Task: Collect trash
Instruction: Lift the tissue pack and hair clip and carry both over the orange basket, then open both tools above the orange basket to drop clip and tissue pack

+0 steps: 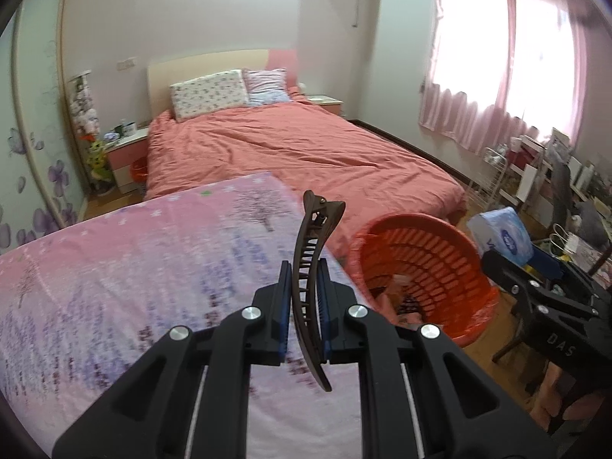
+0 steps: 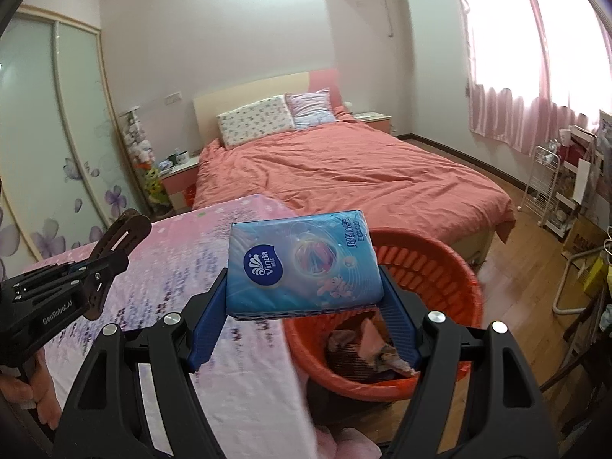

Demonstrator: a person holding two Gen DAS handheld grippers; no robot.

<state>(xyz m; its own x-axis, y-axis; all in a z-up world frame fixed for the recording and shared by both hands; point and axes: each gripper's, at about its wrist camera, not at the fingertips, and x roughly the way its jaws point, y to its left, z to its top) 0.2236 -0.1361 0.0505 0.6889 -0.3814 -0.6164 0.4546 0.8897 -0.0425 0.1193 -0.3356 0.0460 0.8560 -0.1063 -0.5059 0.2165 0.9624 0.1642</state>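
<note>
while clamped upright in left gripper point(image 1: 304, 306) — hair clip point(image 1: 311, 267), long axis near-vertical

Daylight pours through the pink curtains point(image 1: 497, 61) on the right, blown out to white glare, and a ceiling glow flares at the top of the right wrist view. Both fisheye views bend walls at the edges, with dark corner vignettes. The near floral tablecloth point(image 1: 134, 267) is motion-smeared; the far bed point(image 2: 344, 176) looks soft.

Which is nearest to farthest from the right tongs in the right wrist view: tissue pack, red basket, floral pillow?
1. Tissue pack: clamped between the right tongs.
2. Red basket: just beyond and below, slightly right.
3. Floral pillow: far end of the bed, against the headboard.
</note>
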